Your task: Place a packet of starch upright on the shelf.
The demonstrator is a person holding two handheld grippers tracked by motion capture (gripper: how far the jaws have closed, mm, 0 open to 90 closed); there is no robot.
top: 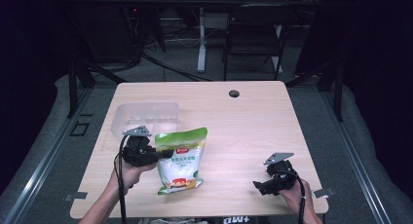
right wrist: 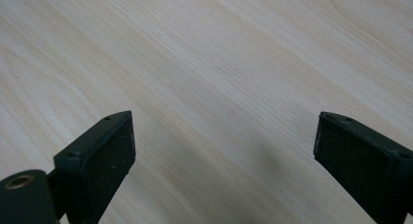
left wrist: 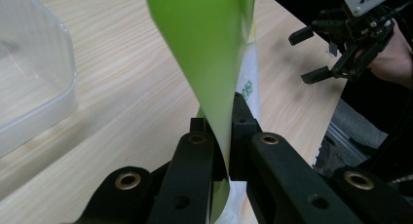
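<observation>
Pale wood surface [top: 243, 117]. Left hand-held gripper [top: 163, 153] pinches green bag [top: 181, 158] at its nine-o'clock edge; soft, probably slippery. Right hand-held gripper [top: 260, 186] gapes empty.

One green-and-white snack bag [top: 180, 159] on table. One clear plastic container [top: 145, 118]. Two handheld grippers: left gripper [top: 163, 153], right gripper [top: 259, 187]. One wooden table [top: 253, 121]. One dark folding chair [top: 255, 31] stood behind.

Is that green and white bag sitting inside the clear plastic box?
No, the green and white plastic bag is on the wooden table, beside the clear plastic box, pinched by the left hand-held gripper.
</observation>
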